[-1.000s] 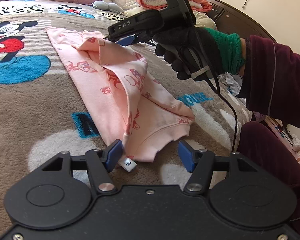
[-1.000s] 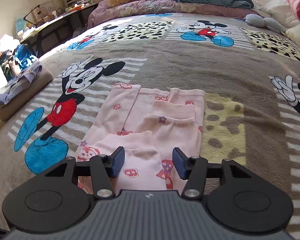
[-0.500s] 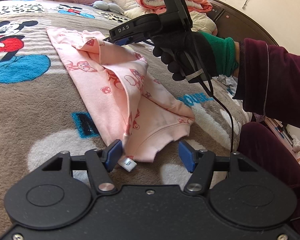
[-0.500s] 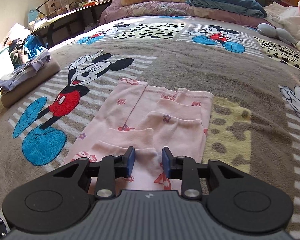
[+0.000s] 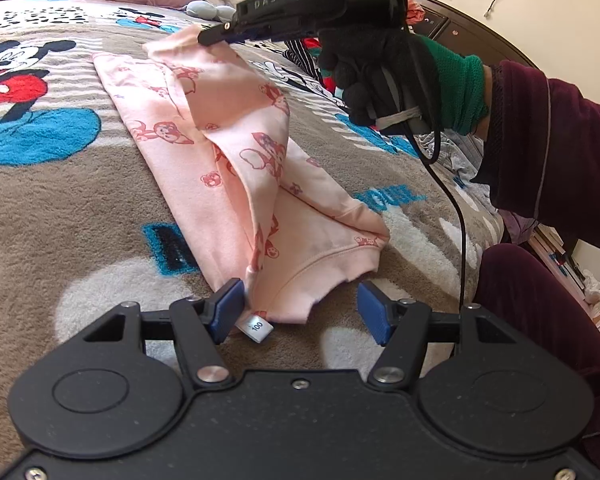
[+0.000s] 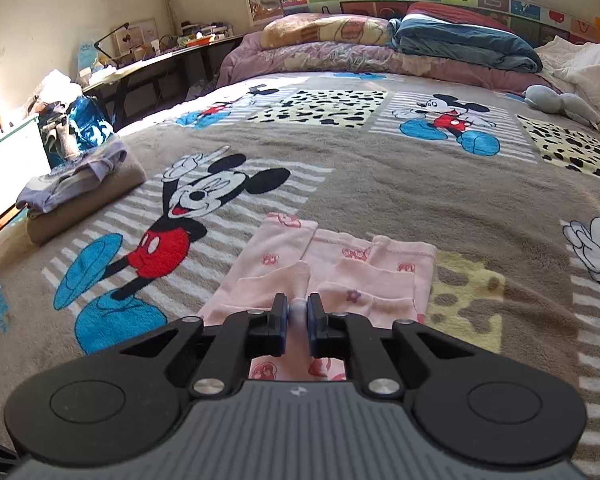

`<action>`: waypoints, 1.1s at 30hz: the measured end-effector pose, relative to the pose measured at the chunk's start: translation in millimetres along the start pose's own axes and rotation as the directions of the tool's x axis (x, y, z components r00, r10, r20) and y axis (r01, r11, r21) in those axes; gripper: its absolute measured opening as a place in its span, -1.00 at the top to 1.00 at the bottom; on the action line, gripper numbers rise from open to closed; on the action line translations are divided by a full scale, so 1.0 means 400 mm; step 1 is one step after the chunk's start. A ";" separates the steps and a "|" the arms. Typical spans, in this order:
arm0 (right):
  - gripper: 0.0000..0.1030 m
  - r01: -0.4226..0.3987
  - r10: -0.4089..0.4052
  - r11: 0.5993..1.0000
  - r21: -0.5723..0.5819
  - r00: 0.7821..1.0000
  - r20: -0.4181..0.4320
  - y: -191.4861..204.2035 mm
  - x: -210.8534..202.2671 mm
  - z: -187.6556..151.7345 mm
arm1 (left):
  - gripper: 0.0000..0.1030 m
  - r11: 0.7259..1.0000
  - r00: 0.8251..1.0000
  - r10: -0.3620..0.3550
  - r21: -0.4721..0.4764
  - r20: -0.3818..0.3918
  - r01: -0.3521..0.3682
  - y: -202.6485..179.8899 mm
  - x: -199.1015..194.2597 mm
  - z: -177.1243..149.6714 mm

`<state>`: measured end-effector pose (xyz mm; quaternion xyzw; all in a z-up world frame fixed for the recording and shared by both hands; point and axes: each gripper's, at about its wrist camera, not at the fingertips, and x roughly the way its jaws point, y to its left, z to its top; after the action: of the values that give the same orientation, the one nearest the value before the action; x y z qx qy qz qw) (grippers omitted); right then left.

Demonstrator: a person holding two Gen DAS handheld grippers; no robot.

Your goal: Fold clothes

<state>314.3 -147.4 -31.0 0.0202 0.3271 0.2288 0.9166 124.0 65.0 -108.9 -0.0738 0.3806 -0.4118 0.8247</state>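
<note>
Grey-brown fleece blanket [image 6: 380, 184], printed with cartoon mice, covers the bed I work over. On it lies the pink garment [image 5: 236, 168], partly folded, one edge lifted off the blanket. My right hand-held gripper [image 5: 216, 36], held in a black glove [image 5: 372, 72], is closing its jaws on that raised edge, fabric pinched between them. My left hand-held gripper [image 5: 300, 312] stands apart around the near hem, beside a white size tag [image 5: 256, 325].
</note>
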 end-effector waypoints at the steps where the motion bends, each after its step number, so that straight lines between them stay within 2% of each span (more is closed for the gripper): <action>1: 0.77 -0.006 0.006 1.000 0.003 1.000 0.023 0.001 -0.008 0.011 | -0.24 1.000 1.000 -0.006 -0.011 0.000 0.006 0.003 0.000 0.001; 5: 0.78 -0.030 0.028 0.999 0.012 0.993 0.112 0.011 -0.035 0.052 | -0.25 0.995 0.999 -0.043 -0.090 0.007 0.044 0.029 -0.003 0.005; 8: 0.78 -0.037 0.033 0.999 0.029 0.988 0.148 0.011 -0.033 0.056 | -0.26 0.985 0.997 -0.078 -0.155 0.020 0.080 0.050 -0.008 0.003; 12: 0.78 -0.047 0.036 0.997 0.056 0.982 0.184 0.008 -0.025 0.056 | -0.26 0.977 0.995 -0.095 -0.187 0.027 0.098 0.059 -0.010 0.002; 19: 0.78 -0.053 0.036 0.993 0.108 0.988 0.152 -0.008 0.030 0.040 | -0.26 0.970 0.994 -0.109 -0.214 0.031 0.113 0.063 -0.009 0.001; 33: 0.78 -0.007 0.003 0.993 0.122 0.999 0.039 -0.023 0.137 0.002 | -0.27 0.965 0.992 -0.123 -0.228 0.034 0.127 0.061 -0.012 0.002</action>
<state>355.9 -132.0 -64.7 0.0814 0.3226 0.2102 0.9193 138.0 84.4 -116.2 -0.1966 0.4121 -0.4155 0.7867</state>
